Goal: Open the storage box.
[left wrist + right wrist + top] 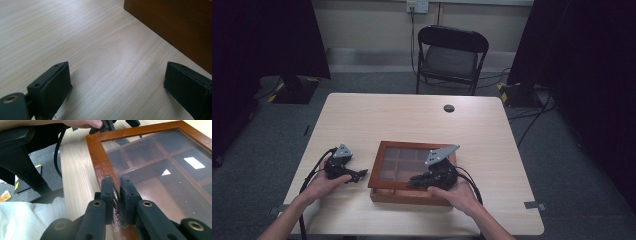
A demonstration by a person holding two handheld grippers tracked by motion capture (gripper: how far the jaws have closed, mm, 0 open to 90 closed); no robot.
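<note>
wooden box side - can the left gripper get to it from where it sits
Probably yes: the left gripper rests open on bare table, and the wooden box side lies just ahead with nothing between.

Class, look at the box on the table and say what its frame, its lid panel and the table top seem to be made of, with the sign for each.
Box frame: probably wood, stained reddish brown with a slight sheen; grain shows. Lid panel: glass or clear plastic; the dividers show through it and it mirrors bright patches. Table top: pale wood or wood-look laminate, matt, with streaked grain lines.
</note>
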